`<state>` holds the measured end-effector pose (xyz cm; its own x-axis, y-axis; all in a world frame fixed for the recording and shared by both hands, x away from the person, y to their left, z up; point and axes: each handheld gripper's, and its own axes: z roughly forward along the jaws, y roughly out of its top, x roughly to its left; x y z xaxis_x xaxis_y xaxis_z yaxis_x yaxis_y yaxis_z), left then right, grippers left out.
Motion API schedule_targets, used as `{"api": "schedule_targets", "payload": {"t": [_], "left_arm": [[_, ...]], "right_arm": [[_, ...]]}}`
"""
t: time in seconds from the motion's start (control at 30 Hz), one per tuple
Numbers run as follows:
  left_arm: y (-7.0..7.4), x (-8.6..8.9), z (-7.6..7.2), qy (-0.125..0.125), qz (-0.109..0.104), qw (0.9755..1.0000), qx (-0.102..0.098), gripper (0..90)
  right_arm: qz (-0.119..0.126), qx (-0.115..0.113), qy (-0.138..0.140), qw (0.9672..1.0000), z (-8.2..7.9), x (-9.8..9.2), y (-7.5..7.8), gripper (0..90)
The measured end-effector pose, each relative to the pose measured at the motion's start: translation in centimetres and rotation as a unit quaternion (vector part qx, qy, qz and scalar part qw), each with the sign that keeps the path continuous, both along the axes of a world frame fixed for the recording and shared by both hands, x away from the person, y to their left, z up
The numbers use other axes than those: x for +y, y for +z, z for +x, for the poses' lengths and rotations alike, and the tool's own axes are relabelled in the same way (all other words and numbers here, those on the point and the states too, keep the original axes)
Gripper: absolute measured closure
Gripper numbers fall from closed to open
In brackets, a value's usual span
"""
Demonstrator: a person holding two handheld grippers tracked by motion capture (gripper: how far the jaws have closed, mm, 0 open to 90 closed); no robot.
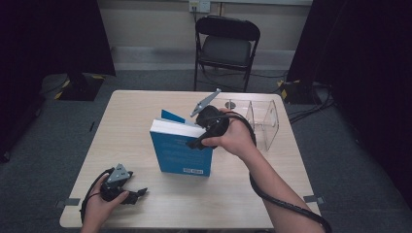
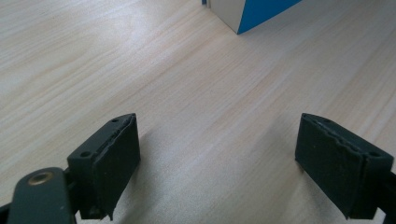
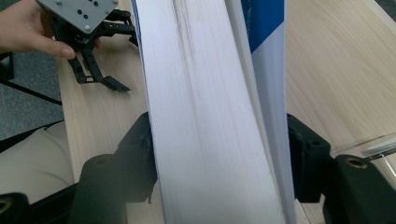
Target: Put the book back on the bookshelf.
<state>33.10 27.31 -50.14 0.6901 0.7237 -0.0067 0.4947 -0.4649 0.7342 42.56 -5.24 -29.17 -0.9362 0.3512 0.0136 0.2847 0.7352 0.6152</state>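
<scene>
**Blue book upright at centre, right jaws around its top edge**

The wooden tabletop (image 1: 145, 111) spans the middle of the high view, pale and bare along its left side. At its centre a blue book (image 1: 180, 153) stands upright, its blue cover facing the lower edge of the frame and its white page block showing along the top. To the right of the book, in the upper right part of the tabletop, stands a clear plastic holder (image 1: 265, 121), near the book but apart from it.

The right hand-held gripper (image 1: 199, 141) sits at the book's top right corner, held by a hand that comes in from the lower right. In the right gripper view its jaws stand on either side of the book's page block (image 3: 210, 116), close against it; whether the pads press on the book cannot be told.

The left hand-held gripper (image 1: 138, 193) rests low at the lower left of the tabletop, well apart from the book. In the left gripper view its jaws are spread wide over bare wood, and a corner of the book (image 2: 252, 14) shows at the top edge.
</scene>
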Motion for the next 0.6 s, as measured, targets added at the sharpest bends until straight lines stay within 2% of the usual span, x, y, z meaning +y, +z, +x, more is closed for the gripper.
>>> {"api": "schedule_targets", "payload": {"t": [0.13, 0.2, 0.33, 0.4, 0.47, 0.6], "left_arm": [[0.0, 0.0, 0.0, 0.000, 0.000, 1.0000, 0.000, 13.6], [0.0, 0.0, 0.0, 0.000, 0.000, 1.0000, 0.000, 13.6], [0.0, 0.0, 0.0, 0.000, 0.000, 1.0000, 0.000, 13.6], [0.0, 0.0, 0.0, 0.000, 0.000, 1.0000, 0.000, 13.6], [0.0, 0.0, 0.0, 0.000, -0.001, 1.0000, -0.001, 13.6], [0.0, 0.0, 0.0, -0.001, 0.002, 1.0000, 0.000, 13.6]], "right_arm": [[0.003, 0.002, 0.004, 1.0000, 0.2, 0.0, -0.4, 37.1], [0.003, 0.010, 0.004, 0.9999, 0.3, 0.0, -0.7, 37.9], [-0.020, 0.001, 0.012, 0.9997, 0.1, 0.6, -1.3, 38.9], [-0.026, -0.003, 0.004, 0.9996, 0.1, 0.7, -1.5, 37.9], [-0.019, 0.001, -0.005, 0.9998, 0.2, 0.6, -1.7, 38.4], [-0.025, -0.016, -0.015, 0.9995, 0.1, 0.7, -1.7, 33.2]]}}
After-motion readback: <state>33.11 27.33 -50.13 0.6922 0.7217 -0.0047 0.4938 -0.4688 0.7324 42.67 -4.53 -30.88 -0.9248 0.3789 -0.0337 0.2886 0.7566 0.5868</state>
